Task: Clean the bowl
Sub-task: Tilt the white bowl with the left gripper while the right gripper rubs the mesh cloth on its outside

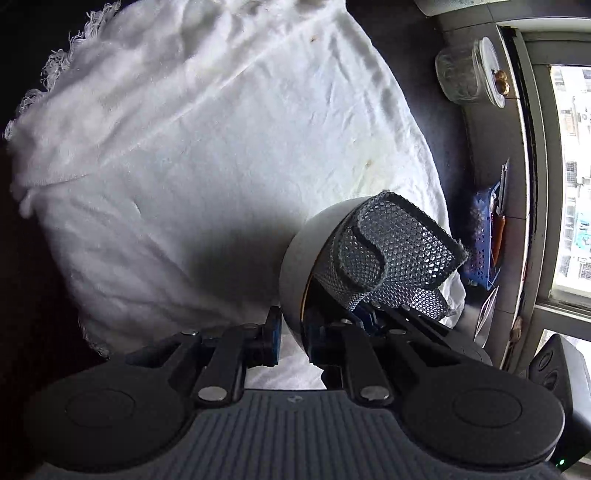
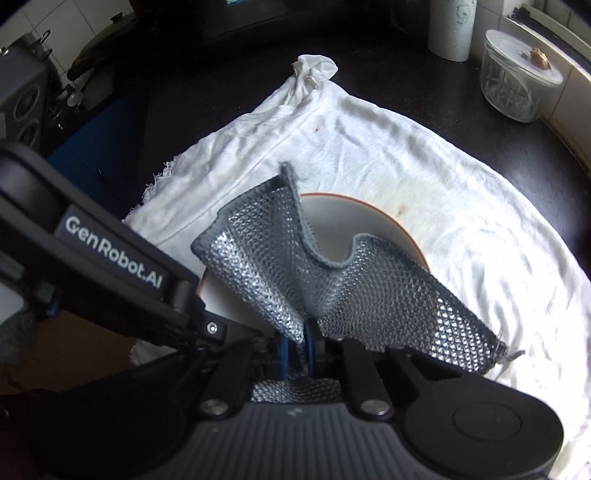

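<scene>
A white bowl point(image 1: 301, 254) with a brown rim is held tilted over a white cloth point(image 1: 192, 155). My left gripper point(image 1: 293, 332) is shut on the bowl's rim, one finger outside and one inside. My right gripper point(image 2: 300, 345) is shut on a grey mesh scrubbing cloth point(image 2: 295, 269), which hangs into the bowl point(image 2: 362, 221). The mesh cloth also shows in the left wrist view point(image 1: 391, 254), lying inside the bowl. The left gripper's body point(image 2: 110, 258) crosses the right wrist view at the left and holds the bowl's near-left rim.
The white cloth point(image 2: 443, 192) lies spread on a dark counter point(image 2: 229, 74). A lidded glass jar point(image 2: 517, 88) and a paper towel roll point(image 2: 452, 29) stand at the back right. A blue basket point(image 1: 484, 236) sits by the window. A speaker point(image 2: 22, 110) is at the left.
</scene>
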Demonstrator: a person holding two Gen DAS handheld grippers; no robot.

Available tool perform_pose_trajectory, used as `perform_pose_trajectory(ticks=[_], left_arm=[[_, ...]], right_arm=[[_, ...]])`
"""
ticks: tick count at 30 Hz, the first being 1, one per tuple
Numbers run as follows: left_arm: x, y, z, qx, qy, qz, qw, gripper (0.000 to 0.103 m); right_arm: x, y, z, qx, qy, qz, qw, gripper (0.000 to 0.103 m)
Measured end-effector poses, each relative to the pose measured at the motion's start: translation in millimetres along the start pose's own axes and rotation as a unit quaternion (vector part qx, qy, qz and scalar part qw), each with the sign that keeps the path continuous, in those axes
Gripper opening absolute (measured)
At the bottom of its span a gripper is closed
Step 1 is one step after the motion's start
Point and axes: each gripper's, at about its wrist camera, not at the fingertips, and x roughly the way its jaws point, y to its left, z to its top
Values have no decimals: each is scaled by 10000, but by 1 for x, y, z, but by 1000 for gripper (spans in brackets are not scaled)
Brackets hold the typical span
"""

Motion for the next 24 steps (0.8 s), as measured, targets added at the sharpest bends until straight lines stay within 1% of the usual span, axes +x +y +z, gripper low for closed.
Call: perform_pose_trajectory(ticks=[2, 3, 6, 8, 10, 11, 12, 13, 14, 15, 16, 17, 18, 22, 23, 24], left_arm=[[-2, -9, 0, 589, -203, 185, 9979, 15], [-4, -14, -2, 884, -325, 285, 9951, 15], [-9, -27, -5, 1679, -663, 576, 9819, 15], [-9, -36, -6, 2200, -820, 719, 9694, 15], [-8, -38, -7, 2489, -851, 767, 9617, 15], [-7, -39, -8, 2654, -876, 788, 9569, 15], [-7, -40, -9, 2740, -901, 800, 9542, 15], [-7, -41, -10, 2902, -931, 829, 9488, 15], [-6, -43, -12, 3080, -975, 877, 9423, 15], [-5, -43, -13, 3161, -1001, 902, 9391, 15], [-3, -44, -13, 3199, -1014, 918, 9375, 15], [-2, -44, -13, 3238, -1028, 934, 9359, 15], [-2, -44, -14, 3236, -1022, 953, 9358, 15], [-1, -42, -18, 3320, -1023, 1011, 9323, 15], [-2, -42, -20, 3345, -1025, 1020, 9312, 15], [-1, -42, -22, 3423, -1046, 1035, 9280, 15]], right_arm=[[-10, -1, -3, -59, -195, -62, 9998, 4], [-20, -2, -5, -66, -340, -101, 9993, 4], [-53, -9, -10, 15, -785, -206, 9967, 4], [-71, -21, -15, 152, -989, -323, 9945, 4], [-82, -35, -19, 285, -1122, -435, 9923, 4], [-85, -42, -21, 370, -1139, -479, 9916, 4], [-86, -51, -23, 451, -1127, -487, 9914, 4], [-85, -57, -24, 505, -1096, -457, 9916, 4], [-82, -64, -25, 563, -1044, -357, 9923, 4], [-79, -70, -26, 650, -1022, -191, 9925, 4], [-75, -75, -27, 731, -1016, -32, 9921, 5], [-70, -78, -27, 820, -990, 193, 9915, 8], [-65, -81, -27, 917, -954, 454, 9902, 8], [-61, -89, -29, 1186, -937, 824, 9851, 10], [-60, -93, -30, 1285, -920, 933, 9830, 12], [-60, -95, -30, 1332, -901, 1003, 9819, 13]])
